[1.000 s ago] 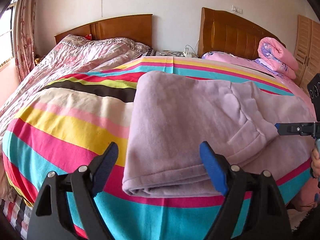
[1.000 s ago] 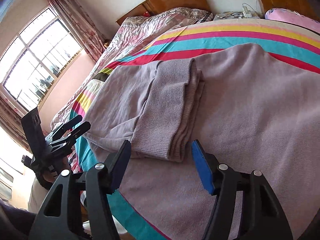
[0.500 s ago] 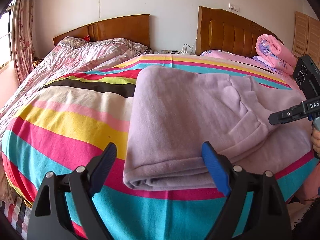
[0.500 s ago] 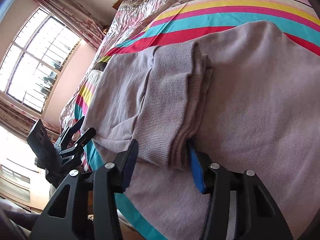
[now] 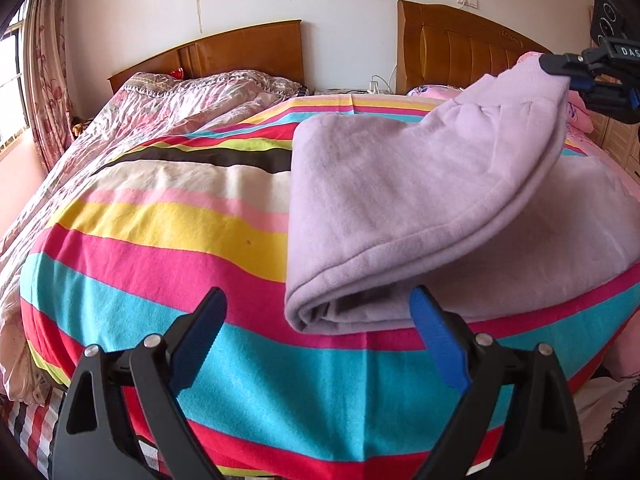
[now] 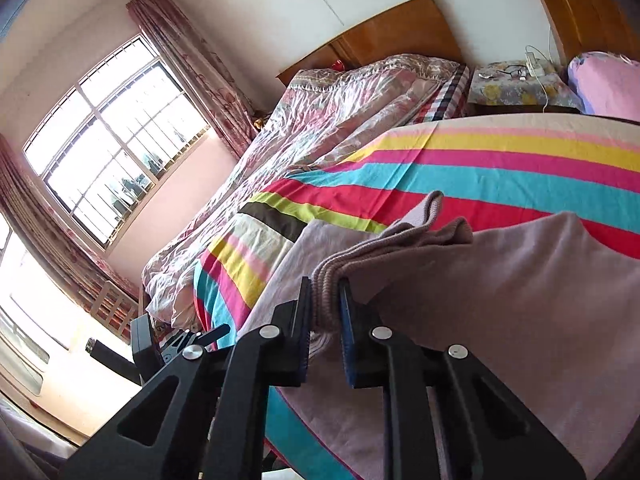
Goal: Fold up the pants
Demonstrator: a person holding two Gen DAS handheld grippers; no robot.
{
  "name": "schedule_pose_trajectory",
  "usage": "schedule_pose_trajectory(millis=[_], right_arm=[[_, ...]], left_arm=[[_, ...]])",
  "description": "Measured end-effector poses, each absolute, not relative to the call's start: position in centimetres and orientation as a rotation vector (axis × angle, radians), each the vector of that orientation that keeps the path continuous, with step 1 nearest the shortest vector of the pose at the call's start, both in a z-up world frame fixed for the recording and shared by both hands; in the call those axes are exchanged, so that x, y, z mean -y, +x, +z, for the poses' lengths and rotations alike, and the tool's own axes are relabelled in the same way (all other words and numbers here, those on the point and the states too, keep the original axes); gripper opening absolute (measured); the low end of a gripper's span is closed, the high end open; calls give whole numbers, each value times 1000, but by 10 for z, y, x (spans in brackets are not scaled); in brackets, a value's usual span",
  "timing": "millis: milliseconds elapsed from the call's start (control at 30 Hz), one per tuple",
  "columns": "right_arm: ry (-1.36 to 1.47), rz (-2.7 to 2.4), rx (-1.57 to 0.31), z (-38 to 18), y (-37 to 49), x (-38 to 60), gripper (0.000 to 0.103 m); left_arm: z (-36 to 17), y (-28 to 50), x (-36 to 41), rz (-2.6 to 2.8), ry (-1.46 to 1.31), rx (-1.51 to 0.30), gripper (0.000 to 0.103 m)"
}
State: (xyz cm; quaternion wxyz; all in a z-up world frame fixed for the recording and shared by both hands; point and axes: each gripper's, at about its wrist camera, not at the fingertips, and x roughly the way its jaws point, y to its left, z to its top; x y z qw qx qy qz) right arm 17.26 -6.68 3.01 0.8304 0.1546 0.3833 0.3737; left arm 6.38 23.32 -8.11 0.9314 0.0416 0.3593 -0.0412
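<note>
The right gripper (image 6: 324,316) is closing, pinching the ribbed cuffs (image 6: 384,256) of the lilac pants (image 5: 400,200), lifted above the bed's (image 5: 160,240) striped near edge. The left gripper (image 5: 316,336) is opening, spread wide with nothing gripped, just before the pants' fold.

both wrist views face the headboards, low, sharing the striped bedspread (image 5: 168,240).

Daylight pours in through the window (image 6: 112,152), whose panes are blown out to white glare. The bed (image 5: 160,240) beside it is evenly bright and in sharp focus, with soft shadows. Both fisheye views bend straight lines and darken to black at the corners.
</note>
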Motion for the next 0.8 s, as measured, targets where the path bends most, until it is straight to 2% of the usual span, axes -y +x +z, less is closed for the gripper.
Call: schedule_pose_trajectory(millis=[200, 267, 367, 467, 567, 800], right_arm=[[287, 785, -683, 77, 156, 72, 15], [278, 744, -668, 77, 148, 85, 15], [324, 656, -748, 38, 138, 116, 15], [349, 541, -897, -35, 127, 138, 15], [426, 495, -1015, -93, 118, 152, 13], [436, 528, -977, -89, 112, 156, 13]], left_arm=[[-94, 91, -249, 45, 102, -798, 93], [-95, 86, -268, 7, 1, -808, 95], [-96, 81, -277, -17, -72, -813, 96], [-99, 82, -271, 3, -42, -813, 102], [-99, 85, -272, -3, -46, -824, 102], [-97, 84, -267, 24, -25, -832, 102]])
